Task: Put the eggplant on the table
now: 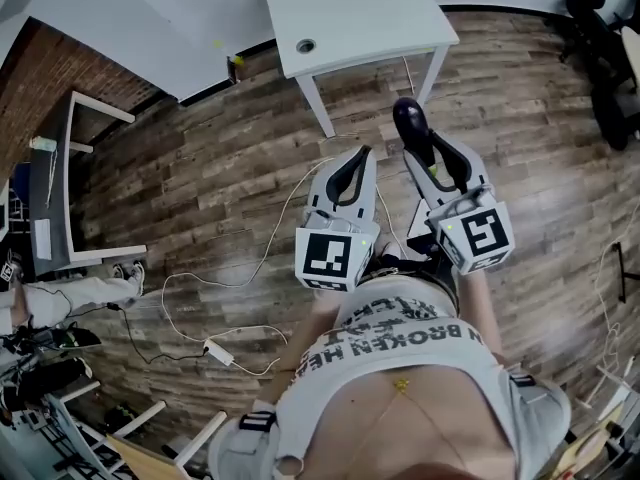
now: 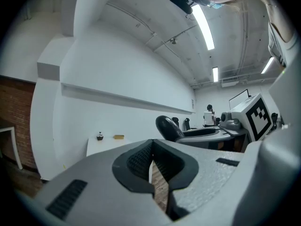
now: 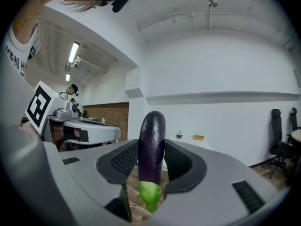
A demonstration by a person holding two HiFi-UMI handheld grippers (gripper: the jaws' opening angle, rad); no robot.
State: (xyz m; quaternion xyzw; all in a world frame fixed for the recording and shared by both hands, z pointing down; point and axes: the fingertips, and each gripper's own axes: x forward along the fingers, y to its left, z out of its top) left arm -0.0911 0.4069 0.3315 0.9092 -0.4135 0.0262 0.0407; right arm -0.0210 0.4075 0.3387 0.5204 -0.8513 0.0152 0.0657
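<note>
A dark purple eggplant (image 3: 151,147) with a green stem end stands between the pads of my right gripper (image 3: 151,150), which is shut on it, stem end toward the camera. In the head view the eggplant (image 1: 408,121) sticks out ahead of the right gripper (image 1: 422,146), above the wooden floor and just short of the white table (image 1: 350,18). My left gripper (image 1: 352,166) is held beside it, shut with nothing in its jaws (image 2: 151,149). The left gripper view shows the eggplant (image 2: 168,126) off to the right and the table (image 2: 106,144) farther ahead.
The table has a round cable hole (image 1: 305,45); two small items (image 2: 99,136) sit on it. A white cable and power strip (image 1: 220,351) lie on the floor. A desk (image 1: 60,178) and a person's legs (image 1: 70,293) are at left, office chairs (image 1: 610,58) at right.
</note>
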